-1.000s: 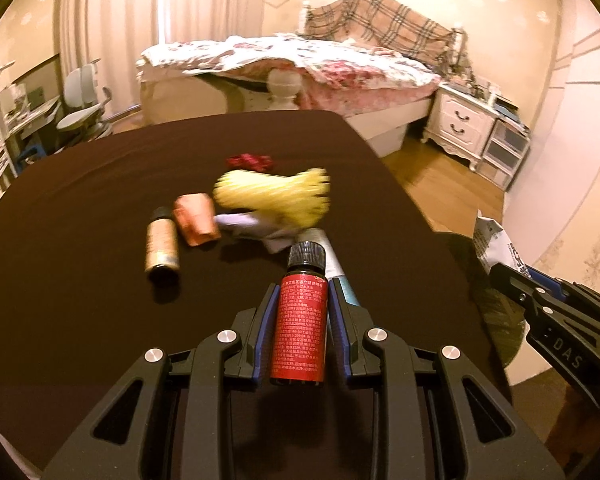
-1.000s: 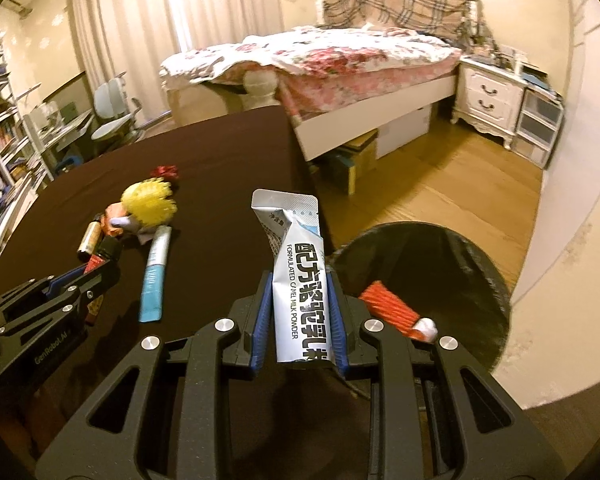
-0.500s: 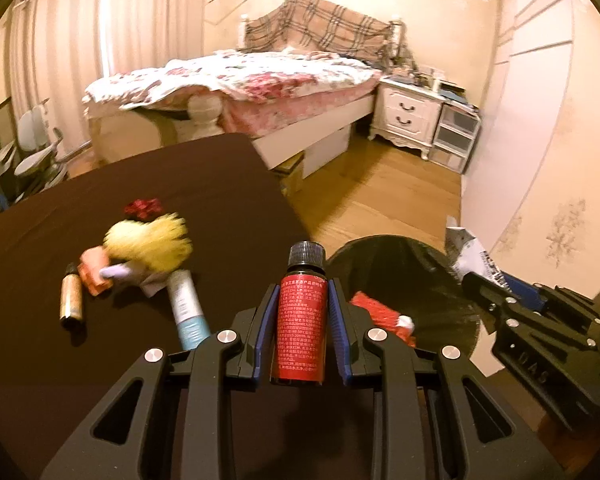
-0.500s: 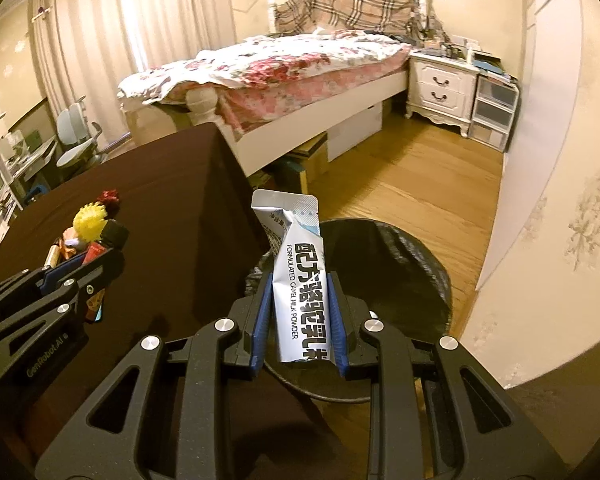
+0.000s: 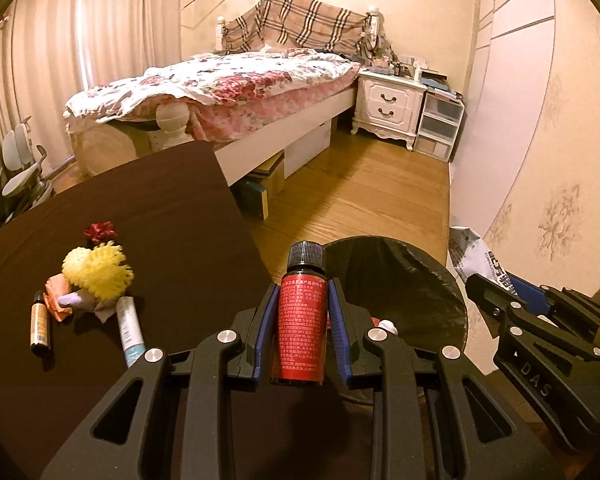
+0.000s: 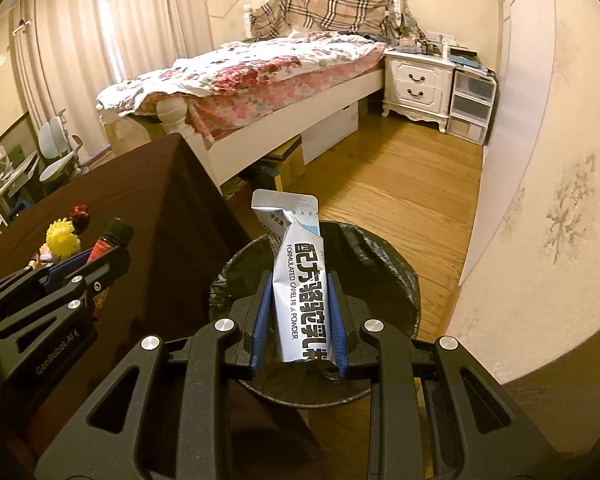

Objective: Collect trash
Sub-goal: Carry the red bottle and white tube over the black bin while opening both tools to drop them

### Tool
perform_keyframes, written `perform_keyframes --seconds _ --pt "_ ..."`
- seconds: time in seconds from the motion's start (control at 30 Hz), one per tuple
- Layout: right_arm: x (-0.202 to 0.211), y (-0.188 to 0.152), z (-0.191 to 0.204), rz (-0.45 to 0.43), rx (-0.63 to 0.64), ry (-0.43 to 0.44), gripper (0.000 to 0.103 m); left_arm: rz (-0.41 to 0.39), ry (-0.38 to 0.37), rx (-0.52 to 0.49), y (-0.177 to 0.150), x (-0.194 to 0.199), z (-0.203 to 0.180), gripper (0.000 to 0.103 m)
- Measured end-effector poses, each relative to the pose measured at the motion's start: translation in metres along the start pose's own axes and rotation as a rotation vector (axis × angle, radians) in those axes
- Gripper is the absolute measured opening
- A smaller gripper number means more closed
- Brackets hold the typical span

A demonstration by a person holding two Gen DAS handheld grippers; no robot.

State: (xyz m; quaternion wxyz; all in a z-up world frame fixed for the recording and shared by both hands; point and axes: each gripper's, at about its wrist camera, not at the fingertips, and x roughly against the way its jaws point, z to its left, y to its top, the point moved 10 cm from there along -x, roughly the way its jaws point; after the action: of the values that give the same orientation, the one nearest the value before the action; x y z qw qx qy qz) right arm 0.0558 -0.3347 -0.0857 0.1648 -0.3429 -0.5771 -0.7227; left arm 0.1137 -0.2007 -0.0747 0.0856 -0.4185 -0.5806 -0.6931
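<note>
My left gripper [image 5: 302,294] is shut on a small red-labelled bottle [image 5: 302,322] with a black cap, held at the table's right edge beside the black-lined trash bin [image 5: 404,280]. My right gripper [image 6: 300,280] is shut on a white milk powder sachet [image 6: 300,280], held over the trash bin [image 6: 380,264]. The sachet also shows in the left wrist view [image 5: 470,250], and the bottle in the right wrist view [image 6: 112,238]. On the brown table [image 5: 160,208] lie a yellow brush [image 5: 98,272], a small tube [image 5: 130,330], a brown bottle [image 5: 40,322], an orange scrap [image 5: 56,296] and a red scrap [image 5: 100,232].
A red item with a white end [image 5: 384,324] lies inside the bin. A bed [image 5: 228,92], a white nightstand [image 5: 388,104] and plastic drawers [image 5: 438,124] stand beyond the wooden floor [image 5: 360,196]. A wall [image 5: 540,140] rises right of the bin. Chairs [image 5: 20,168] stand at left.
Both grippers have swung right from over the table toward the bin. The sachet now hangs over the bin's opening. The red bottle has reached the table's right edge.
</note>
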Motion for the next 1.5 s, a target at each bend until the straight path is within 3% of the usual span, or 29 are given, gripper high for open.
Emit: perform_keyframes --seconds 1.07,1.1,1.17,1.33,1.5 --pt "-0.033 0.005 -0.035 0.027 -0.057 -0.022 0.027 0.046 0.004 -0.054 0.015 -0.046 -0.035 0.028" --pt "-0.035 0.005 -0.036 0.03 -0.059 -0.021 0.028 0.052 0.008 -0.052 0.014 -0.047 -0.035 0.03" --pt "-0.038 0.005 -0.036 0.038 -0.062 -0.019 0.029 0.058 0.012 -0.045 0.012 -0.048 -0.034 0.048" --pt "-0.043 0.003 -0.041 0.044 -0.07 -0.027 0.038 0.053 0.023 -0.029 0.011 -0.047 -0.029 0.07" --pt "-0.041 0.004 -0.041 0.04 -0.074 -0.035 0.048 0.05 0.03 -0.014 0.012 -0.043 -0.025 0.074"
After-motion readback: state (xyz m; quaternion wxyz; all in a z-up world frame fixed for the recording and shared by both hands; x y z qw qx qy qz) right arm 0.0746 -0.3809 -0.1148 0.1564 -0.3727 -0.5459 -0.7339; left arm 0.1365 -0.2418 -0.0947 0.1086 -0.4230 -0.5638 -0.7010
